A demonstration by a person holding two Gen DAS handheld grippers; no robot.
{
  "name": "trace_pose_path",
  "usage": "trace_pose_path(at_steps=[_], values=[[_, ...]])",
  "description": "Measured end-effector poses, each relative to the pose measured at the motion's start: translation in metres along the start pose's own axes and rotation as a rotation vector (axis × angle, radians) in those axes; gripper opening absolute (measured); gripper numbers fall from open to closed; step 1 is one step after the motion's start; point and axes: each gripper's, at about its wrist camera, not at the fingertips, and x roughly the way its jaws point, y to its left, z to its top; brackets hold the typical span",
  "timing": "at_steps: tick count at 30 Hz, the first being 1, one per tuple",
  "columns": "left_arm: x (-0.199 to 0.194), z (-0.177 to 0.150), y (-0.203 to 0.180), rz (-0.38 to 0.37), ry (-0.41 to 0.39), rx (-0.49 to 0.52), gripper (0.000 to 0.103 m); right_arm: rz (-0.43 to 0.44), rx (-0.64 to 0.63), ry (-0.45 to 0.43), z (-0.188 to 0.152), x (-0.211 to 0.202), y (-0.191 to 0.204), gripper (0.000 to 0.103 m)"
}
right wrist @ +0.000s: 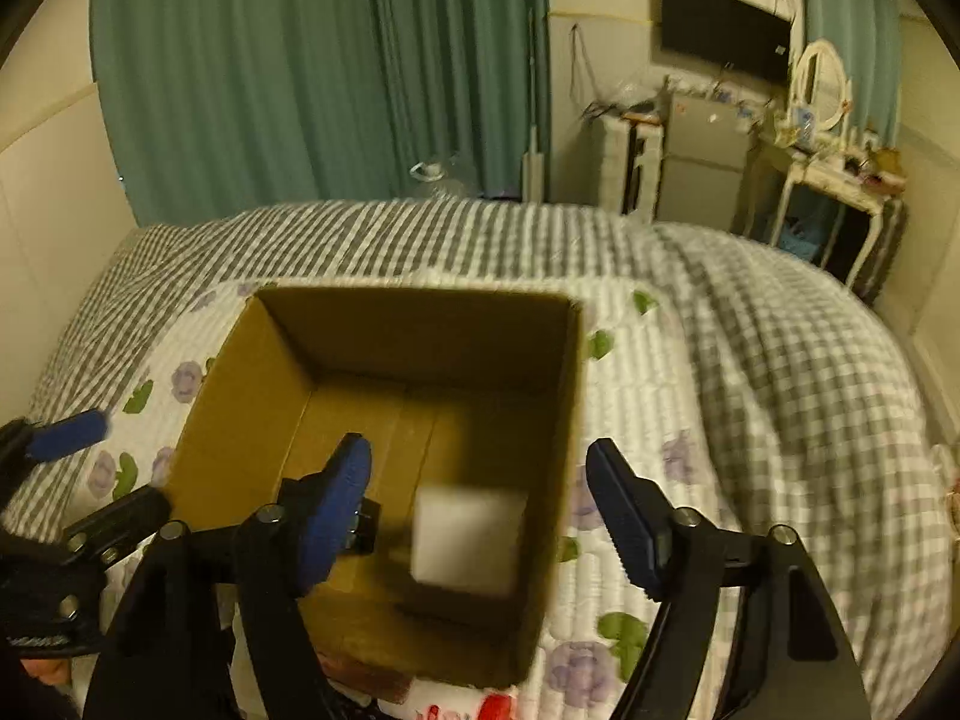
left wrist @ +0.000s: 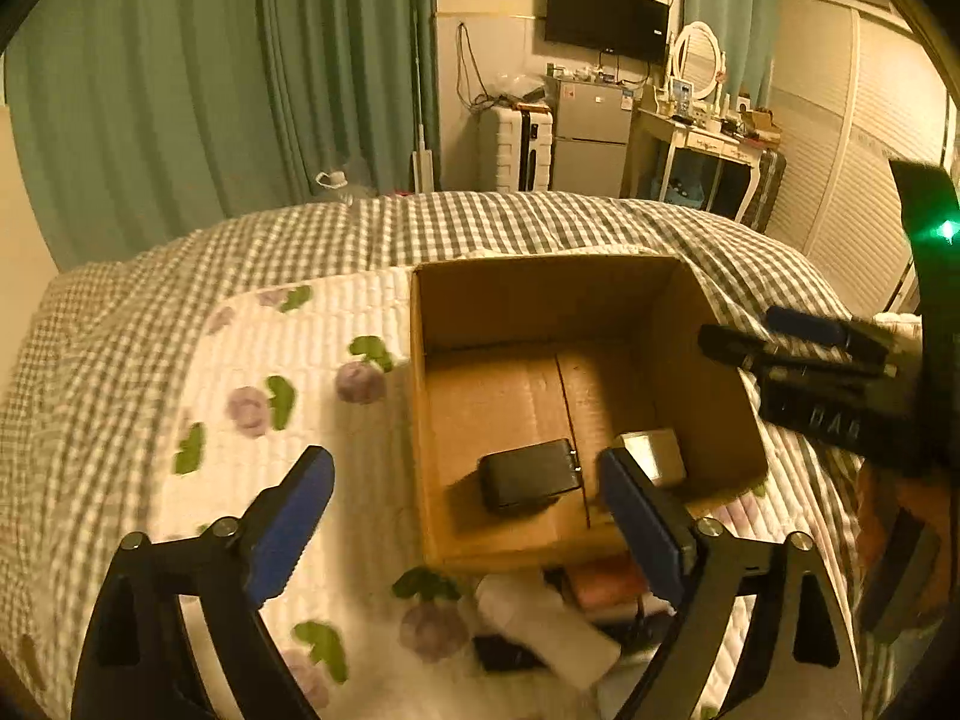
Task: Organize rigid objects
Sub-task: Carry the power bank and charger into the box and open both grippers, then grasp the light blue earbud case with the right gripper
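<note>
Two tongs, left gripper and right gripper, hang open and empty over the cardboard box, black case and white block below them.

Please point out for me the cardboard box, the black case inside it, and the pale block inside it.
cardboard box (left wrist: pixel 540 300): left wrist view, on its far inner wall.
black case (left wrist: pixel 528 474): left wrist view, on its top face.
pale block (right wrist: pixel 465 537): right wrist view, on its blurred top face.
</note>
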Motion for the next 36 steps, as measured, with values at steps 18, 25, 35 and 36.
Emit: trace_pose_path(at_steps=[18,25,35,36], values=[[-0.120,-0.065,0.012,-0.001,-0.065,-0.050,0.103,-0.084,-0.029,-0.029,-0.042,-0.165,0.053,0.078],[-0.082,-0.113,0.026,0.001,0.039,-0.100,0.103,-0.079,-0.010,0.047,-0.112,-0.129,0.066,0.078],[-0.024,-0.156,0.021,0.049,0.096,-0.042,0.103,0.042,0.007,0.282,-0.175,-0.022,0.079,0.078],[-0.021,-0.158,0.020,0.059,0.105,-0.031,0.103,0.048,0.004,0.306,-0.178,-0.014,0.081,0.077]])
